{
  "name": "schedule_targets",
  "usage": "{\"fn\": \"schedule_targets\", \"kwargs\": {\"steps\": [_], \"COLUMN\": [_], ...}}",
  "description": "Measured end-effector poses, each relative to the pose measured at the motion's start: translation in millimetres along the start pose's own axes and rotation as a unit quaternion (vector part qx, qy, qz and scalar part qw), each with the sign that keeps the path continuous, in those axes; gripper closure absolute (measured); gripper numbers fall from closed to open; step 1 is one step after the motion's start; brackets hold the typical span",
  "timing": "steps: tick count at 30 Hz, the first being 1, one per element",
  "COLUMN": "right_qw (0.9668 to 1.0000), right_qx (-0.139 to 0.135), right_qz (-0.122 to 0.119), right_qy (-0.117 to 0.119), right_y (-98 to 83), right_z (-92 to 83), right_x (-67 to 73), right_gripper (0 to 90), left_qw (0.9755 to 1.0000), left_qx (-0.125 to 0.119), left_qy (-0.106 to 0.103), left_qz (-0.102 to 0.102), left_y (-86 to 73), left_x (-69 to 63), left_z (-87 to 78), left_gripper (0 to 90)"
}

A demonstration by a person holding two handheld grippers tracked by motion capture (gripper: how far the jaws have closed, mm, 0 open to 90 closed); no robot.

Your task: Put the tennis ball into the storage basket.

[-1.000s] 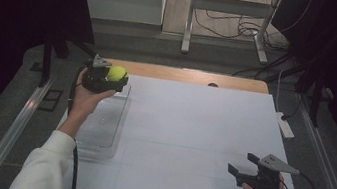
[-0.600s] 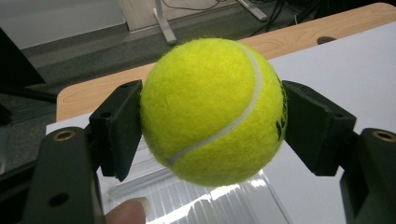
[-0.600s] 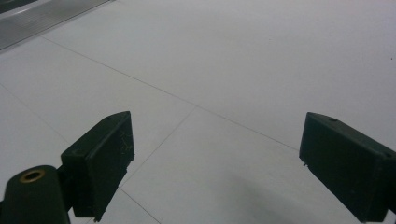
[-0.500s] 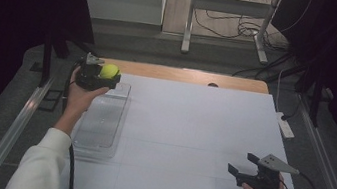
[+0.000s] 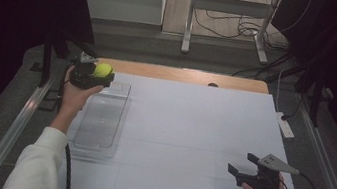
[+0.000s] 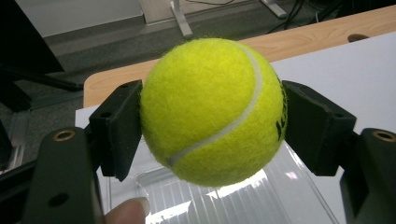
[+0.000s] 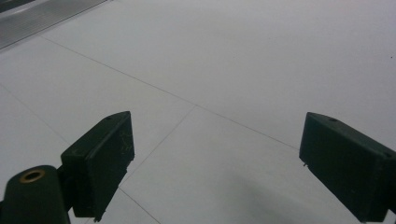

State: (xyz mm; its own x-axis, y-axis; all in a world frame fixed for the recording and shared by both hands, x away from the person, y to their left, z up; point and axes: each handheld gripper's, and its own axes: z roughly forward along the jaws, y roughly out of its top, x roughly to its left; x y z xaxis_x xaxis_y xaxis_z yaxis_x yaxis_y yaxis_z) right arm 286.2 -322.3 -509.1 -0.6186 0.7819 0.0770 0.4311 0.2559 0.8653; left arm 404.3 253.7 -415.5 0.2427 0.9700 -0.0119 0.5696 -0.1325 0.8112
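The left gripper (image 5: 101,75) is clamping a yellow tennis ball (image 5: 103,70), its jaws pressing on the ball's two sides, as the left gripper view makes plain with the ball (image 6: 212,109) wedged between the black pads. A white seam is curving across the felt, and a scrap of dark printing is showing at the ball's right edge, mostly hidden by the jaw and too cut off to read. The ball is hanging in the air over the far end of a clear plastic tray (image 5: 102,120), which is lying along the left side of the white counter (image 5: 191,128); the tray's ribbed bottom (image 6: 261,200) is showing just under the ball.

The right gripper (image 5: 238,171) is resting low at the near right of the counter, well apart from the tray. Its jaws are standing wide open with nothing between them, only bare counter surface (image 7: 210,70) crossed by thin lines.
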Motion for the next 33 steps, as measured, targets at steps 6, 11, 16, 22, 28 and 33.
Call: {"fn": "schedule_targets", "kwargs": {"steps": [6, 11, 16, 22, 28, 33], "right_qw": [1.0000, 1.0000, 1.0000, 1.0000, 1.0000, 1.0000], "right_qx": [-0.001, -0.001, 0.000, -0.001, 0.000, 0.000], "right_qz": [0.000, 0.000, 0.000, 0.000, -0.001, -0.002], "right_qy": [0.000, 0.001, 0.000, 0.001, 0.001, 0.001], "right_y": [0.0, 0.1, 0.1, 0.0, -0.1, -0.1], "right_z": [-0.3, -0.3, -0.4, -0.2, -0.3, 0.1], "right_x": [-0.3, 0.0, 0.0, -0.2, -0.3, -0.2], "right_gripper": [10.6, 10.6, 10.5, 10.5, 10.6, 10.5], "left_qw": [0.9999, 0.9998, 0.9997, 0.9996, 0.9995, 0.9993], "left_qx": [0.008, 0.011, 0.014, 0.021, 0.022, 0.026], "left_qy": [0.007, 0.012, 0.015, 0.016, 0.021, 0.023], "left_qz": [-0.006, -0.007, -0.011, -0.012, -0.013, -0.016], "left_y": [-2.9, -4.7, -6.0, -7.5, -9.5, -13.0], "left_x": [7.1, 10.6, 13.9, 15.9, 17.3, 18.9], "left_z": [1.8, 2.6, 3.2, 5.8, 8.4, 11.2], "left_gripper": [26.7, 26.7, 26.7, 26.7, 26.7, 26.7]}}
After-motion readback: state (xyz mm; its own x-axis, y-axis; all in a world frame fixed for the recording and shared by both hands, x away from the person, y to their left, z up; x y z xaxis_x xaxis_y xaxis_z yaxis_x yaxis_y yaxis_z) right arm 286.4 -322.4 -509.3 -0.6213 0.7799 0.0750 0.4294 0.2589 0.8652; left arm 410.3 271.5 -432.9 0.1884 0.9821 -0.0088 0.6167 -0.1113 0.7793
